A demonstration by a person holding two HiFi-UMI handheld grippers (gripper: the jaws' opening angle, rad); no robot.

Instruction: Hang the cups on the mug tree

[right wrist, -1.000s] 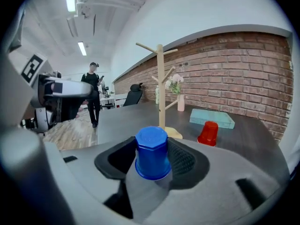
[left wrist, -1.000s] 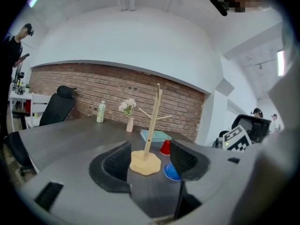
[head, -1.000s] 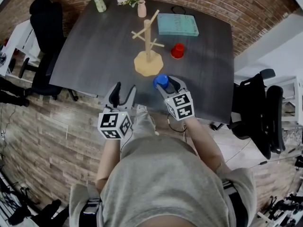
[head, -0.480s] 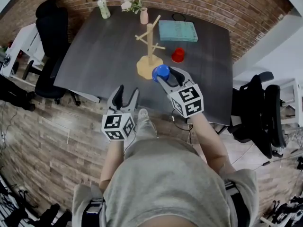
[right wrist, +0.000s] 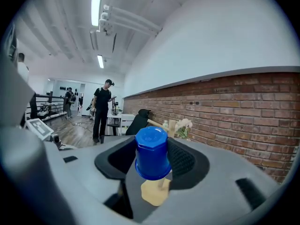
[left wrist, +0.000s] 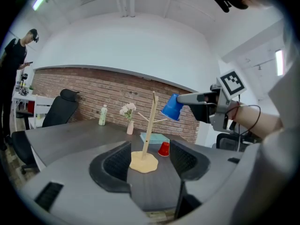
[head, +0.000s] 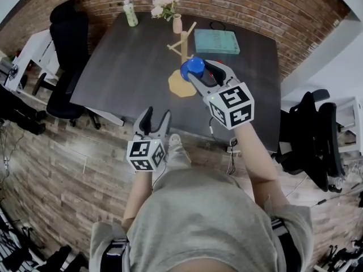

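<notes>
Nearest, the person's grey shirt [head: 198, 220] fills the bottom of the head view, both forearms reaching out ahead. The left tool [head: 156, 115] hangs at the near edge of the dark worktop [head: 125, 67], pointing roughly level, its jaws spread with nothing between them; through the gap only the worktop and the things farther off show. Farther and to the right, the right tool [head: 203, 73] is held high above the worktop, its jaws pinching the blue cup [head: 193, 67] by its sides, with the cup's closed bottom turned up and its mouth down. The cup hangs in the air just right of the upper post of the wooden mug tree [head: 178, 86], whose pegs carry no cup; whether cup and peg touch cannot be told. The red cup [left wrist: 163, 149] stands mouth-down on the worktop just right of the tree's base. Beyond it lies a teal book [head: 216, 41]. At the far edge stand a small vase of flowers [head: 177, 22] and, to its left, a bottle [head: 131, 13], before the brick wall [head: 244, 4].
</notes>
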